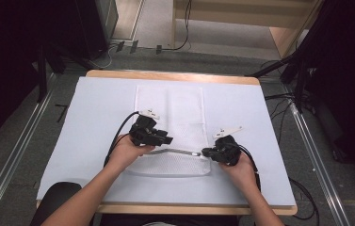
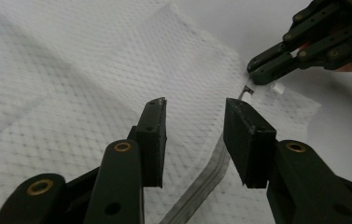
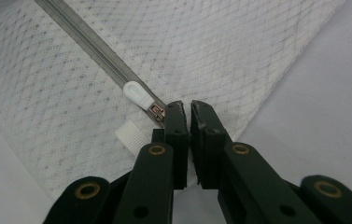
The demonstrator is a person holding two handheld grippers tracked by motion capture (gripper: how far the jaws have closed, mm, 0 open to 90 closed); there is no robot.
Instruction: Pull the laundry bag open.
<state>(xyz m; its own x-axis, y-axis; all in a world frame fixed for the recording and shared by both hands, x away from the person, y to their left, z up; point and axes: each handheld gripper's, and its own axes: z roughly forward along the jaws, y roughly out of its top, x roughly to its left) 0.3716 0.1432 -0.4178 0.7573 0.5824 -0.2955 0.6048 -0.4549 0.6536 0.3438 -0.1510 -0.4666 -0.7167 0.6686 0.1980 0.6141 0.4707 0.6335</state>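
Observation:
A white mesh bag (image 1: 175,108) lies flat on the table, with a grey zipper (image 1: 177,151) running across its near end. My left gripper (image 1: 165,140) hovers low over the bag, jaws open either side of the zipper (image 2: 206,182), with nothing pressed between them (image 2: 194,105). My right gripper (image 1: 205,152) is at the zipper's right end. Its jaws (image 3: 186,106) are shut on the bag's fabric right beside the slider and its white pull tab (image 3: 138,94). The left gripper view shows the right gripper (image 2: 260,72) closed at that same spot.
A white cover (image 1: 95,127) spreads over the wooden table (image 1: 175,75). A small ribbed white tag (image 3: 129,134) sits by the right jaws. Dark stands (image 1: 302,70) and cables (image 1: 283,113) flank the table. A black rounded object (image 1: 55,197) sits at the near left corner.

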